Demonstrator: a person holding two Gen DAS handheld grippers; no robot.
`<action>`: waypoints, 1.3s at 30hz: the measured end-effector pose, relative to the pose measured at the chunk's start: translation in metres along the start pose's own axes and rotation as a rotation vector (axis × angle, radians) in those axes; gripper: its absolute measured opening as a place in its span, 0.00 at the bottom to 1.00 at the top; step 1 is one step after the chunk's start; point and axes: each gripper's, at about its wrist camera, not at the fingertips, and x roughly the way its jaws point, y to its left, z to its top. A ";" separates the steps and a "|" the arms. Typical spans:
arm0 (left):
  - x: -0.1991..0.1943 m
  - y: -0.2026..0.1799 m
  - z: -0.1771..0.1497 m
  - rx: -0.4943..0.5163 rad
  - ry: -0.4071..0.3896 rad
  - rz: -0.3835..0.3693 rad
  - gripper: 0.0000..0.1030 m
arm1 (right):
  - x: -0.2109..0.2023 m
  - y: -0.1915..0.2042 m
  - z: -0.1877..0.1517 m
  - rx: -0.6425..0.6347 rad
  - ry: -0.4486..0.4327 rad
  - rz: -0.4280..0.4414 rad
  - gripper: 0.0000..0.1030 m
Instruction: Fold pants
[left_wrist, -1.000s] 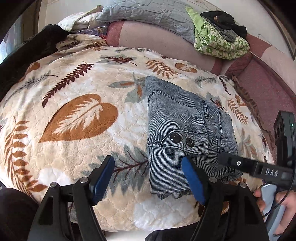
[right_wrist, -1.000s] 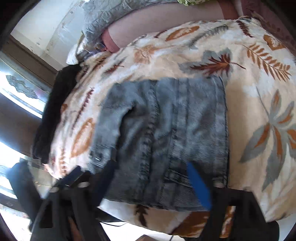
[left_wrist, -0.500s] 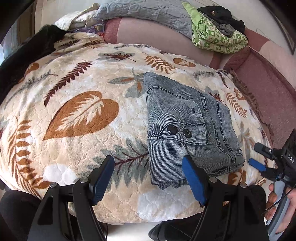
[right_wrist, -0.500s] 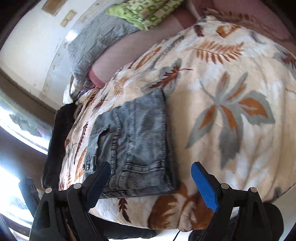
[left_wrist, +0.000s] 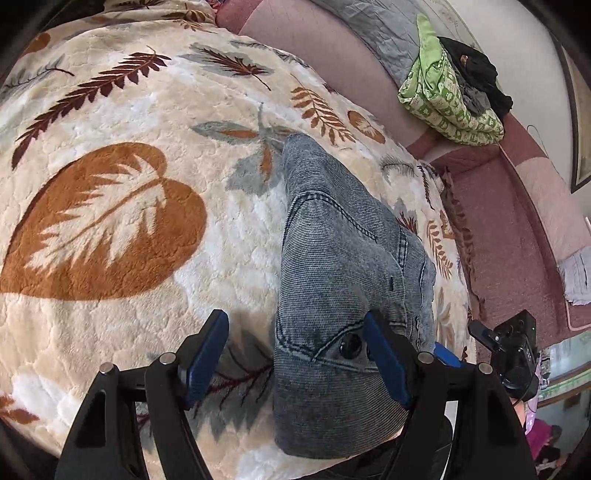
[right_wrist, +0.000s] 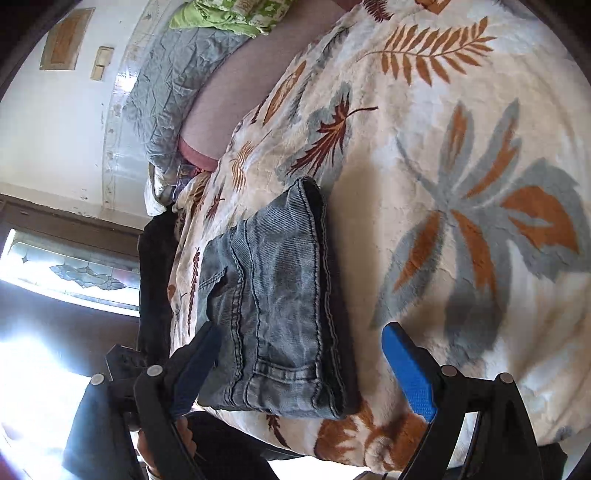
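Both tongs, the left tongs (left_wrist: 295, 354) and right tongs (right_wrist: 301, 369), gape wide and empty over the folded pants (left_wrist: 343, 280) near the blanket's (left_wrist: 129, 277) near edge, so any final tidying should press flat, not drag.

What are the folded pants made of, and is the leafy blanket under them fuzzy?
The folded pants look like washed grey-blue denim: faded, finely ribbed weave, raised stitched seams, two dark round buttons. The leafy blanket looks like plush fleece, probably synthetic: soft matte pile, puffy embossed bumps, printed brown and grey leaves. So yes, likely fuzzy.
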 end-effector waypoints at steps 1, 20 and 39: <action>0.004 0.000 0.003 -0.004 0.013 -0.014 0.74 | 0.007 0.001 0.005 0.003 0.024 0.013 0.88; 0.033 -0.021 0.013 0.109 -0.002 0.050 0.74 | 0.053 0.024 0.011 -0.122 0.079 -0.214 0.46; 0.020 -0.053 -0.034 0.330 -0.039 0.196 0.76 | 0.090 0.035 0.069 0.003 0.051 -0.032 0.49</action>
